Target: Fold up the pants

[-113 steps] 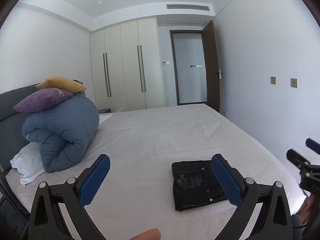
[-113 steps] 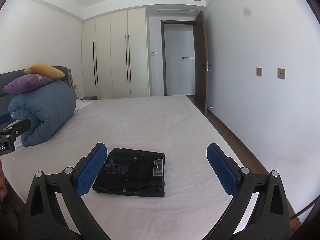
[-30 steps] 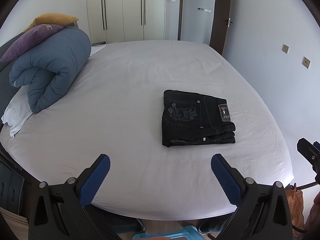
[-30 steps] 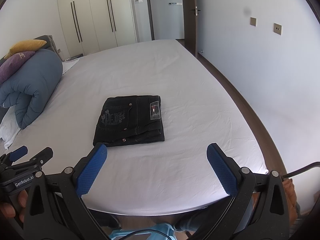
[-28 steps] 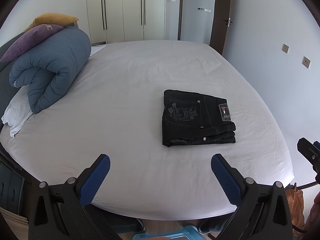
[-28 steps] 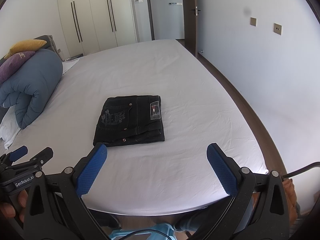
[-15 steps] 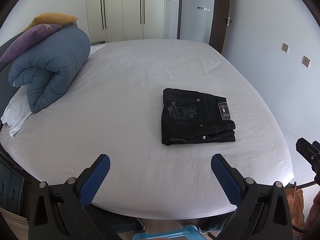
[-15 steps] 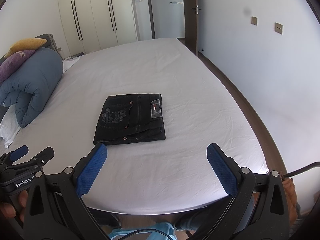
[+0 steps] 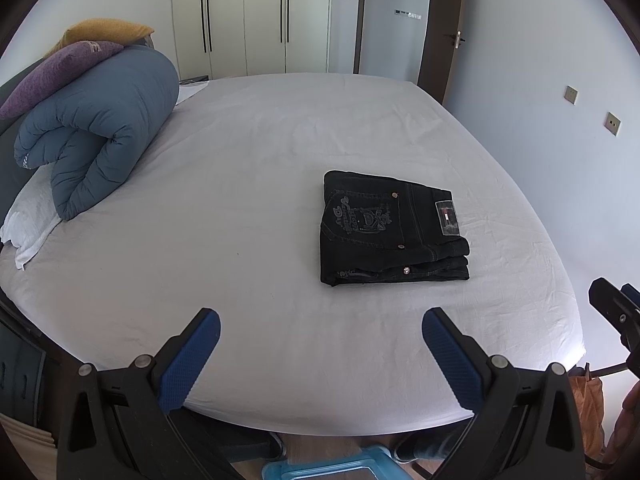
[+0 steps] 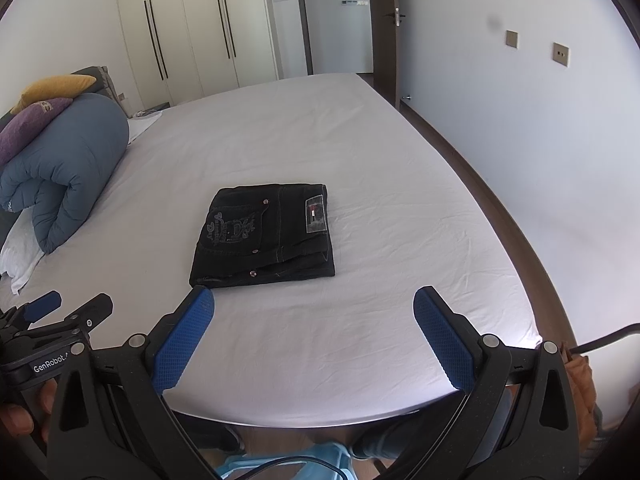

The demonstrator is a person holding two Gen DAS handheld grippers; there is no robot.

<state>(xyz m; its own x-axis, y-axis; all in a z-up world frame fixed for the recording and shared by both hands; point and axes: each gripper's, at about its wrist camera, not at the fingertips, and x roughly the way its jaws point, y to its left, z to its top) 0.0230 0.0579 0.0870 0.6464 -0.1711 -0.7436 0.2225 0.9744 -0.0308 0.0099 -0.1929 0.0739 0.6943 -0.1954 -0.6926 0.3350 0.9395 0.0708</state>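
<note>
A pair of black pants (image 9: 388, 228) lies folded into a compact rectangle on the white bed (image 9: 248, 184), with an embroidered back pocket and a small label facing up. The pants also show in the right wrist view (image 10: 264, 236). My left gripper (image 9: 320, 356) is open and empty, held above the bed's near edge, well short of the pants. My right gripper (image 10: 314, 334) is open and empty too, just in front of the pants' near edge. The left gripper also shows at the left of the right wrist view (image 10: 52, 320).
A rolled blue duvet (image 9: 96, 132) with a purple pillow (image 9: 56, 74) and a yellow pillow (image 9: 104, 30) on it lies at the bed's left. Wardrobes (image 9: 248, 16) and an open door (image 9: 444, 28) stand behind. A light blue stool (image 9: 328, 470) is below.
Since 3.8 s ago both grippers rose and tilted down, so the bed is seen from above. Over the last second the views barely shifted. The pants have not moved.
</note>
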